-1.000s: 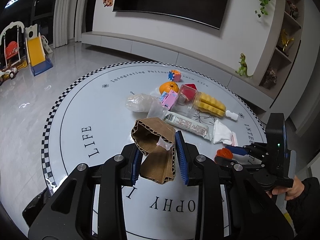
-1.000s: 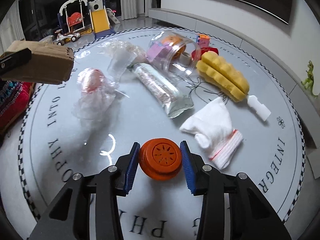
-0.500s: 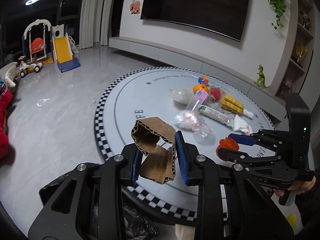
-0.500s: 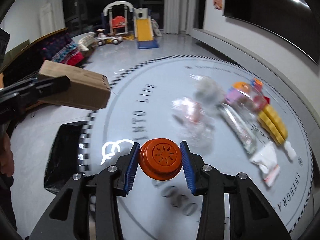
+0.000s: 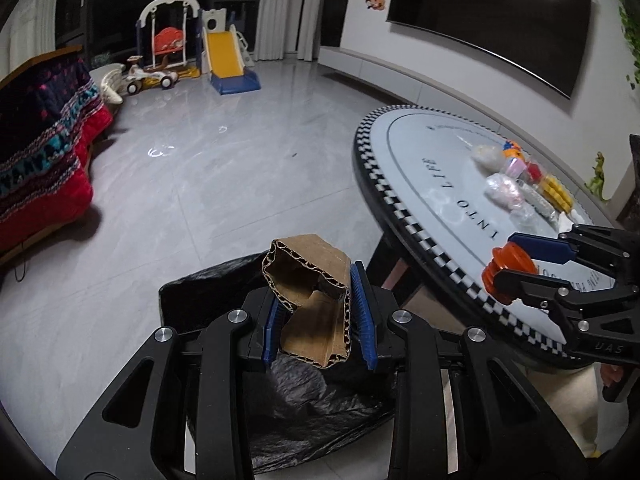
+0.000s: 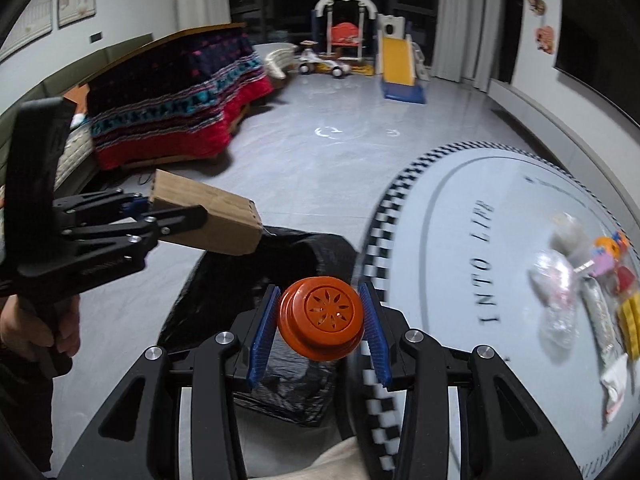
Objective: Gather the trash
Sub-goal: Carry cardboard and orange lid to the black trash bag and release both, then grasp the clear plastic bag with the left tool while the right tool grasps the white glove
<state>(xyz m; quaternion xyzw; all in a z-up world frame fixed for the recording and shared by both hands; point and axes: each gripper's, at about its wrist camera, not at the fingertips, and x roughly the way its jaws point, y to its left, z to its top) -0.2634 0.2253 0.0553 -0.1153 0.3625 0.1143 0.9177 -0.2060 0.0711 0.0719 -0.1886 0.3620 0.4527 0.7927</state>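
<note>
Blue ribbed fingers [image 5: 362,312] of left gripper [image 5: 316,314] pinching crumpled brown corrugated cardboard piece [image 5: 312,300], hanging above crinkled black plastic trash bag [image 5: 304,396] on grey tiled floor [image 5: 208,184]. Right gripper [image 6: 320,330] clamped on round orange plastic cap [image 6: 320,318], poised over bag edge beside round white table with checkered rim [image 6: 460,216]. Wrappers [image 6: 560,300] and yellow sponge [image 6: 632,316] lying on tabletop, well apart.

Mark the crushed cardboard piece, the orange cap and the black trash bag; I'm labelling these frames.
crushed cardboard piece [image 5: 316,320], left wrist view, its brown front face.
orange cap [image 6: 322,318], right wrist view, its patterned top.
black trash bag [image 5: 208,296], left wrist view, its rim.
</note>
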